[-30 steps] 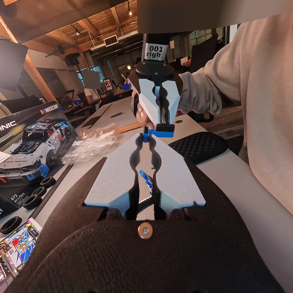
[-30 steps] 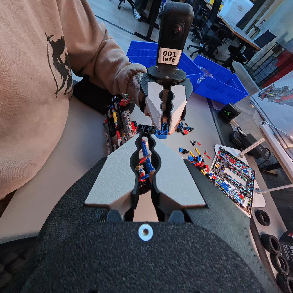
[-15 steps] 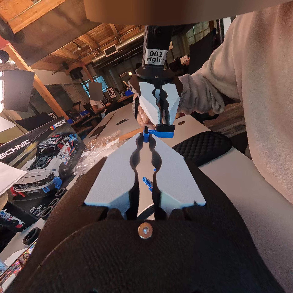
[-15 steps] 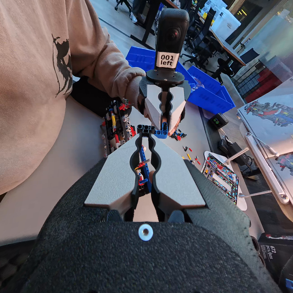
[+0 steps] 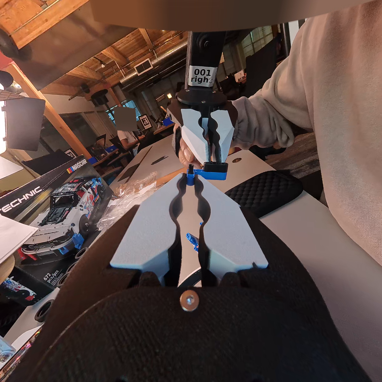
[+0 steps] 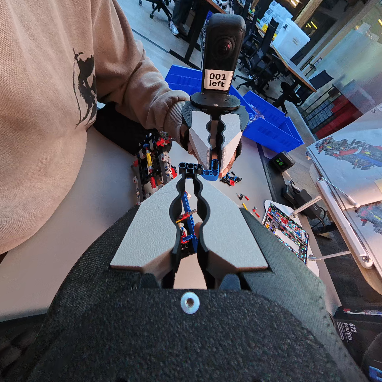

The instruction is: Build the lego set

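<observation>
Blue L-shaped beam [image 5: 206, 175] pinched upright by left gripper [image 5: 190, 180]; black beam [image 6: 190, 166] clamped by right gripper [image 6: 189, 175], tip to tip above table [image 6: 99, 202].

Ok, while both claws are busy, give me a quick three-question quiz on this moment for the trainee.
1. True or false: the left claw is shut on the blue L-shaped plastic beam.
2. Pick one: what does the right claw grip? A) a black rubber tyre; B) the short black three-hole beam; C) a shiny sticker sheet.
3. Fill the gap: the two held pieces meet ___ the white table, not resting on it.

Key: 1 true. 2 B. 3 above.
</observation>
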A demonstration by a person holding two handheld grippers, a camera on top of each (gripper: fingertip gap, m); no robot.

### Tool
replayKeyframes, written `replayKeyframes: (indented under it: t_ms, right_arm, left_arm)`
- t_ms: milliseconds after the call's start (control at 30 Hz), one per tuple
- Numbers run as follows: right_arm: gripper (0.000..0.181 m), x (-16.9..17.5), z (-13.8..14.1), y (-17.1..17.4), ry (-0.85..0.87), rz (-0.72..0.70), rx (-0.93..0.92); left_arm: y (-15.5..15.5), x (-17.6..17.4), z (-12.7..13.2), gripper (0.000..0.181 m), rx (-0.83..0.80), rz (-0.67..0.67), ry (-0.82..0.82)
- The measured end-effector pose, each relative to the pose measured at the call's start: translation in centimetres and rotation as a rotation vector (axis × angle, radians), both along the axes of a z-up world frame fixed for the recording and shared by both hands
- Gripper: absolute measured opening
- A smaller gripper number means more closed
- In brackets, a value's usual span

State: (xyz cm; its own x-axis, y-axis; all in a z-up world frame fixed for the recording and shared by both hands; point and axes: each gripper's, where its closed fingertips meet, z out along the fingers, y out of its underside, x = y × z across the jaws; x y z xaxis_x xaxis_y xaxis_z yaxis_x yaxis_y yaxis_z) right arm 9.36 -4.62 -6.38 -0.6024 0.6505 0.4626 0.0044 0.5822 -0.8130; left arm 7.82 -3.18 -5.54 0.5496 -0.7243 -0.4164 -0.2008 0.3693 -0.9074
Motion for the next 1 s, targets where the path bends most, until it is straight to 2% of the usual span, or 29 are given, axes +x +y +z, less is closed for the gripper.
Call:
replayKeyframes:
  t_ms: [267,367,433,500,633,733,800,900,1000]
  right_arm:
    - [0.006,0.0,-0.1,0.0,-0.005,-0.003,-0.008]
    - [0.007,-0.5,-0.2,1.3,-0.020,-0.080,-0.057]
    - [0.030,-0.7,-0.3,2.2,-0.052,-0.130,-0.175]
    - [0.038,-1.2,-0.7,3.4,-0.054,-0.209,-0.267]
    - [0.033,-1.7,-1.8,4.4,0.021,-0.307,-0.252]
    - [0.033,-1.9,-2.2,5.1,0.013,-0.348,-0.242]
    - [0.028,-2.1,-2.4,6.0,0.010,-0.381,-0.220]
    - [0.022,-2.1,-3.1,6.6,-0.010,-0.384,-0.174]
    - [0.010,-2.0,-3.7,6.7,-0.028,-0.359,-0.177]
  left_arm:
    - [0.1,-0.1,-0.2,0.005,-0.003,0.009,-0.004]
    - [1.4,-0.7,-0.6,0.005,-0.058,0.078,-0.028]
    - [3.1,-1.6,-1.4,0.005,-0.143,0.170,-0.054]
    - [4.4,-2.4,-2.2,0.005,-0.251,0.219,-0.113]
    - [5.7,-2.6,-3.5,0.005,-0.474,0.230,-0.222]
    - [6.4,-2.6,-4.3,0.005,-0.613,0.224,-0.289]
    - [6.8,-2.5,-5.0,0.005,-0.687,0.218,-0.322]
    - [7.0,-2.0,-5.9,0.005,-0.763,0.194,-0.357]
    - [7.0,-1.7,-6.4,0.005,-0.771,0.185,-0.351]
